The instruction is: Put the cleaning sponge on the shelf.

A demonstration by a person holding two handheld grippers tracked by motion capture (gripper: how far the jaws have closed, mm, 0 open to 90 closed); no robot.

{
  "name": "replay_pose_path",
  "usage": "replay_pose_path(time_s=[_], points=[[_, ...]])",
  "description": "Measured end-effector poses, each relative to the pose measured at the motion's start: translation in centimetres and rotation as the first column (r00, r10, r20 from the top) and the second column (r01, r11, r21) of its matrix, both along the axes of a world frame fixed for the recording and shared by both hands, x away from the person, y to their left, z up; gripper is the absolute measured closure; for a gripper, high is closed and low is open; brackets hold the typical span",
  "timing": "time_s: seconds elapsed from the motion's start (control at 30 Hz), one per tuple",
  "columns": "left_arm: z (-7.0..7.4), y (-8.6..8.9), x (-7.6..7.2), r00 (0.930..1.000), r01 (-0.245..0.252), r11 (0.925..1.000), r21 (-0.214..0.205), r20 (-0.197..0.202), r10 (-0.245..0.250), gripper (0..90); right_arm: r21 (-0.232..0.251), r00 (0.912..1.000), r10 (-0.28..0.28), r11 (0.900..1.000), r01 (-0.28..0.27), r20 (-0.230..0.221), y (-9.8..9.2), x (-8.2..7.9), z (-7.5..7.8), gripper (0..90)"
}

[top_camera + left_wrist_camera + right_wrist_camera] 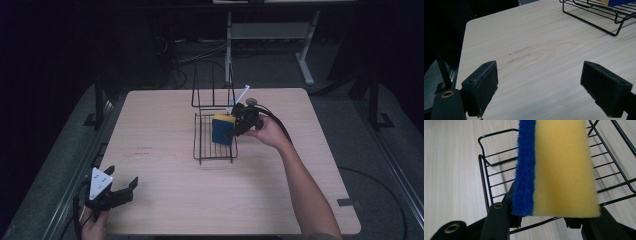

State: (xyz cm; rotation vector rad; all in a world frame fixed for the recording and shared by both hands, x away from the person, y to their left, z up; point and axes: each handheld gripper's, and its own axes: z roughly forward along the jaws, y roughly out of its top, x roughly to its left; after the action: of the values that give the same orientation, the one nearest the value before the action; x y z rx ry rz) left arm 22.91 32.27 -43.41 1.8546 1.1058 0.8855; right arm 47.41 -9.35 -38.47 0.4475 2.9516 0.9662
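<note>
Yellow foam sponge [564,170] with 1 blue scouring face, clamped upright in right gripper [239,121] over black wire rack [202,145]. Left gripper [539,87] gapes, holding nothing.

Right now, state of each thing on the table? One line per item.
sponge: yellow with a blue scrub layer, clamped in the right gripper, held over the rack.
wire rack: black, upright on the table, its tray under the sponge.
right gripper: shut on the sponge.
left gripper: open, nothing between its pads, low over the table's near left corner.
table: light wood, faint scuff marks left of the rack.
</note>
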Motion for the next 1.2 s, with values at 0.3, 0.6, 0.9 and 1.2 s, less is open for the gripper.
replay_pose_path(time_s=[0.3, 0.6, 0.9, 1.2], points=[[0.01, 0.05, -0.04, 1.0, 0.0, 1.0, 0.0, 0.003, 0.0, 13.9, 0.001, 0.9999, -0.011, 0.9999, 0.011, -0.002, -0.04, -0.02, 0.02, 51.7], [0.01, 0.06, -0.06, 1.0, -0.001, 1.0, 0.001, 0.002, 0.001, 13.9, 0.002, 0.9999, -0.015, 0.9999, 0.015, -0.006, -0.13, -0.06, 0.12, 49.4], [0.04, 0.07, -0.13, 1.0, -0.002, 1.0, -0.001, 0.003, 0.002, 13.9, 0.009, 0.9998, -0.019, 0.9998, 0.019, -0.008, -0.23, -0.16, 0.24, 47.8], [0.05, 0.13, -0.17, 1.0, -0.003, 1.0, -0.001, 0.003, 0.003, 13.9, 0.006, 0.9998, -0.017, 0.9998, 0.017, -0.01, -0.13, -0.23, 0.21, 45.5]])
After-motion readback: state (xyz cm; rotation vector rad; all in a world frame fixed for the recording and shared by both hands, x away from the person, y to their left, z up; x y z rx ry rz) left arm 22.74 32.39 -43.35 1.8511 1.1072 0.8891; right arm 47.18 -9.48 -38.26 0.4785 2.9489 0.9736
